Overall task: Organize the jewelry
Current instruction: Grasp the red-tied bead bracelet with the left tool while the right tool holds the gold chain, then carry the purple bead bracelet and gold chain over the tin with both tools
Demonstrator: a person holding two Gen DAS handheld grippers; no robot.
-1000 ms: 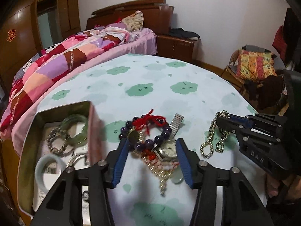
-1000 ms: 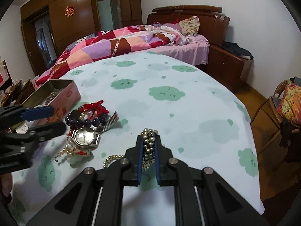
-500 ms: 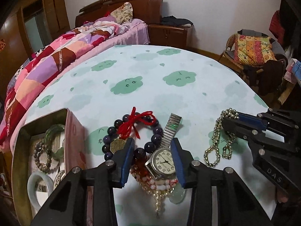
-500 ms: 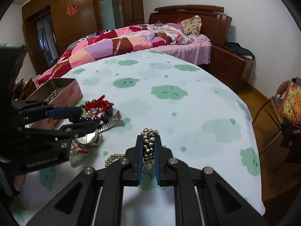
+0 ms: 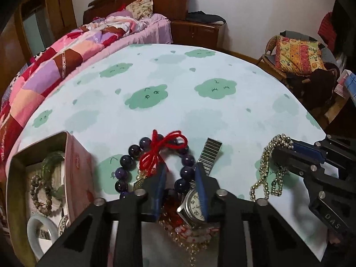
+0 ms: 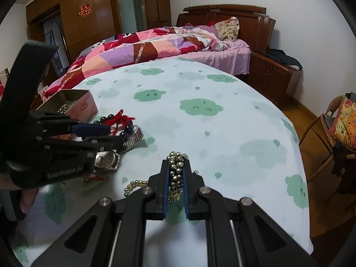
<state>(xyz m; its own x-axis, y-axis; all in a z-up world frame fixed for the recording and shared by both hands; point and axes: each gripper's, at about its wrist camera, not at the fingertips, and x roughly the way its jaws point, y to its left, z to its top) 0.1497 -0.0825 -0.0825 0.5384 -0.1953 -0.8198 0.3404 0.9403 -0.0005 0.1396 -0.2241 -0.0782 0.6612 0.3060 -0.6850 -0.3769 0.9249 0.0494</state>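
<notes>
A pile of jewelry lies on the cloud-print tablecloth: a dark purple bead bracelet (image 5: 124, 173) with a red yarn bow (image 5: 160, 151), a silver wristwatch (image 5: 194, 207) with a metal band, and a pink-and-gold bead string (image 5: 191, 238). My left gripper (image 5: 181, 173) has its jaws narrowed around the purple beads and the watch. It also shows in the right wrist view (image 6: 106, 134). My right gripper (image 6: 176, 166) is shut on a gold bead necklace (image 6: 175, 173), seen in the left wrist view too (image 5: 267, 166). A pink tin box (image 5: 75, 173) holds several bracelets.
The tin stands at the table's left edge (image 6: 75, 104). A bed with a patchwork quilt (image 6: 138, 49) lies behind the table. A wicker chair with a colourful cushion (image 5: 298, 55) stands at the right. The table's near-right edge drops to a wooden floor (image 6: 302, 115).
My left gripper moved forward over the pile and its jaws narrowed around the purple beads and watch. My right gripper stayed shut on the gold necklace in place.
</notes>
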